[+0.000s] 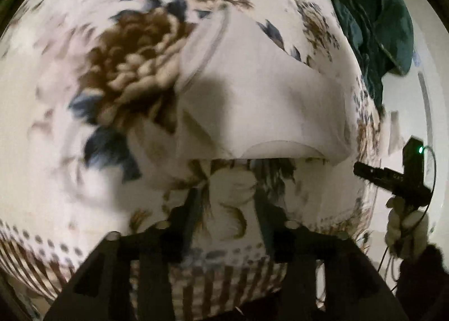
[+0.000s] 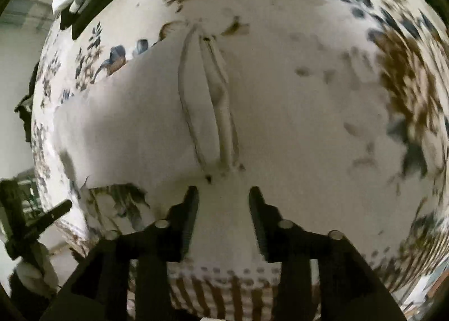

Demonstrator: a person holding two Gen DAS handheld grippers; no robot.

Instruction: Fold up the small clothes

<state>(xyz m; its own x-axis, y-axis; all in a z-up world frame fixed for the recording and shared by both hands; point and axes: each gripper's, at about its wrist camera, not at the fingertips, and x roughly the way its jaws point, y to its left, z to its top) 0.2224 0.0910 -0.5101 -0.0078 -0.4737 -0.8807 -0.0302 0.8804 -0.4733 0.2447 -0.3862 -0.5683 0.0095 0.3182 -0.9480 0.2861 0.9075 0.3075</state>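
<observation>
In the left wrist view, the left gripper [image 1: 226, 197] hovers over a floral cloth [image 1: 84, 152] that covers the surface below; its jaws stand apart with nothing between them. Just ahead of the fingertips lies a white garment [image 1: 266, 91], spread flat on the cloth, its near edge curved and slightly lifted. A shadow falls across the garment's middle. At the far right corner a heap of dark green fabric [image 1: 376, 20] rests on the cloth's edge. On the right side of this view, the right gripper [image 1: 393, 178] appears from the side with a small green light, held by a hand in a white glove [image 1: 407, 231]. The picture is blurred at the left.

In the right wrist view, the right gripper [image 2: 224, 200] also has its jaws apart and empty, pointing at the white garment [image 2: 134, 124], which lies just beyond the fingertips. The garment's seamed opening [image 2: 210, 102] runs away from the camera. The floral cloth [image 2: 336, 82] stretches around it. At lower left, the left gripper [image 2: 36, 220] shows sideways, gripped by a gloved hand [image 2: 33, 270].
</observation>
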